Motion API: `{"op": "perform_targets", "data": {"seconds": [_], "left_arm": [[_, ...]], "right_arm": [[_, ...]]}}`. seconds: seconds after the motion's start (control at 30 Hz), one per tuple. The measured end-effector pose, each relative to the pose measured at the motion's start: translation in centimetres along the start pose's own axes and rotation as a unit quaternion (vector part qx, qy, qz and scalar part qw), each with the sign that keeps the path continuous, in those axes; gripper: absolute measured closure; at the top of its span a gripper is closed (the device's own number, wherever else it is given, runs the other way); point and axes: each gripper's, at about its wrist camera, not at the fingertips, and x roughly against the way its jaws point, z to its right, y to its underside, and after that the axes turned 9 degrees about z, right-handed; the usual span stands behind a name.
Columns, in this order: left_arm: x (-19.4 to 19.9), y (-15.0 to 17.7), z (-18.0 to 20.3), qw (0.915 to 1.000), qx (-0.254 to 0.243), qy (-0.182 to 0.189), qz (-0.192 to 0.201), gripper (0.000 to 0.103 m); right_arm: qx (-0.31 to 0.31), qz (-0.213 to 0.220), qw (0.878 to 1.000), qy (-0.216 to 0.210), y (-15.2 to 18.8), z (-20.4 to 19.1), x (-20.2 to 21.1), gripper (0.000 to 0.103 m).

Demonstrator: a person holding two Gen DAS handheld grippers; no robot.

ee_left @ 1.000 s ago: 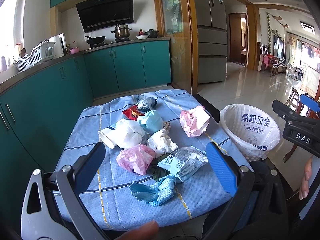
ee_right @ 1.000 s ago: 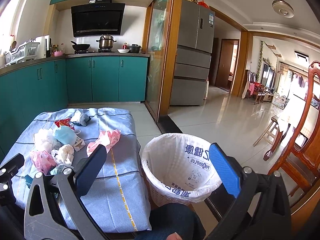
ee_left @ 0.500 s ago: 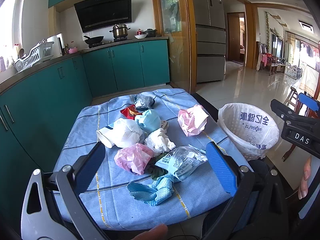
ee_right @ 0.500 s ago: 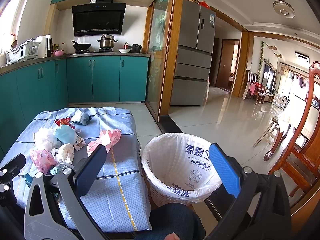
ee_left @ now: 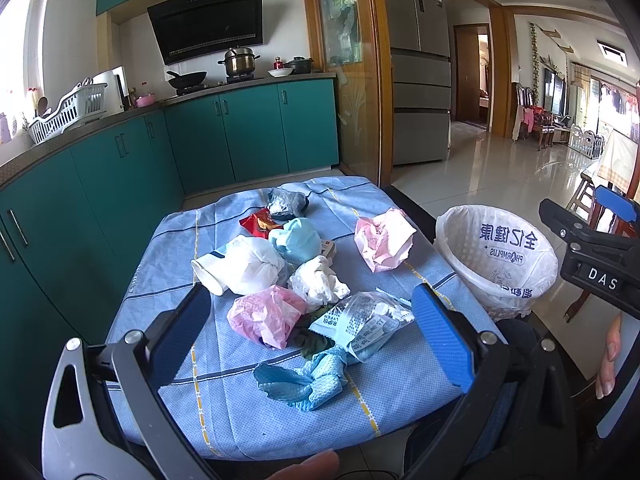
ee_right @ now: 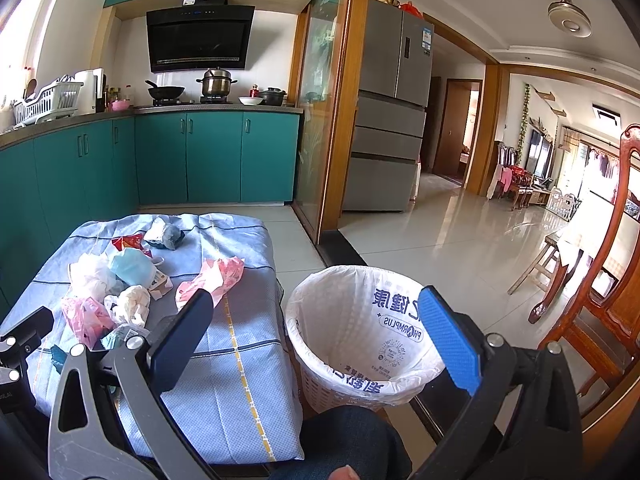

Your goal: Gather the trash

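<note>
I am holding left hand-held gripper point(ee_left: 312, 336) spread over table point(ee_left: 400, 400) trash | right hand-held gripper point(ee_right: 316, 340) gaping, empty, facing lined basket point(ee_right: 360, 360)

You get bright daylight from nine o'clock; the floor point(ee_right: 460, 232) shines, and the edges bend and go dark.

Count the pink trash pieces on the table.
2. One pink crumpled bag sits alone on the cloth's right side, toward the bin. One pink plastic bag lies at the near edge of the central pile. More may be buried underneath.
</note>
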Motion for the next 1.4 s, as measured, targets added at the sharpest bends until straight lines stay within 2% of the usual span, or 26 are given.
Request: {"op": "perform_targets", "data": {"seconds": [1.4], "left_arm": [[-0.01, -0.23, -0.42, 0.9998, 0.015, 0.016, 0.001, 0.003]], "right_arm": [[0.004, 0.002, 1.000, -0.006, 0.18, -0.31, 0.08, 0.003]]}}
